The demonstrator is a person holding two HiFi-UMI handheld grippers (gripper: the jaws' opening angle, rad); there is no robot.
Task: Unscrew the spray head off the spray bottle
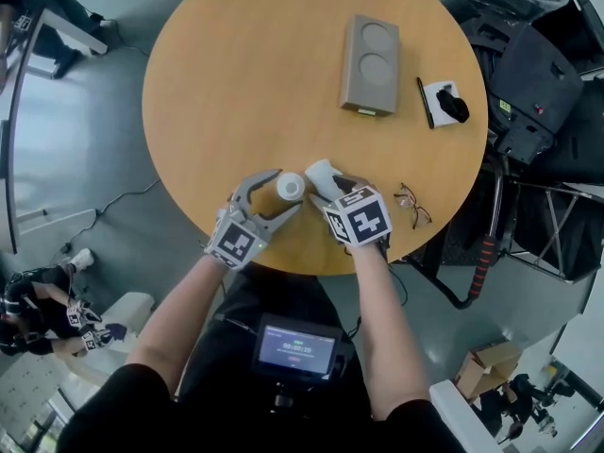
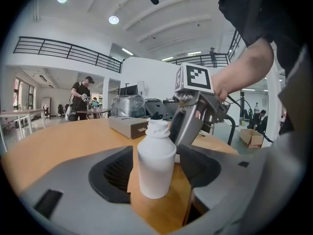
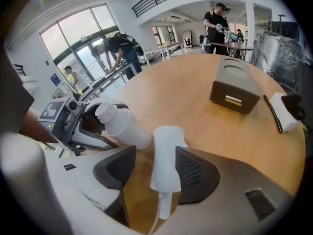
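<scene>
A white spray bottle (image 1: 291, 186) (image 2: 156, 160) stands upright near the front edge of the round wooden table (image 1: 236, 74), its threaded neck bare. My left gripper (image 1: 283, 192) (image 2: 155, 173) is open around it, with a gap on each side of the bottle. The white spray head (image 1: 319, 171) (image 3: 167, 151) is off the bottle, its thin tube pointing back toward the camera in the right gripper view. It lies between the jaws of my right gripper (image 1: 332, 185) (image 3: 155, 173), against the right pad, with a gap at the left pad. The bottle (image 3: 124, 124) is just left of it.
A grey box (image 1: 370, 64) lies at the far side of the table. A black pen (image 1: 424, 102) and a white pad with a black object (image 1: 445, 102) lie to its right. Glasses (image 1: 411, 204) rest near the right edge. Black equipment stands beyond that edge.
</scene>
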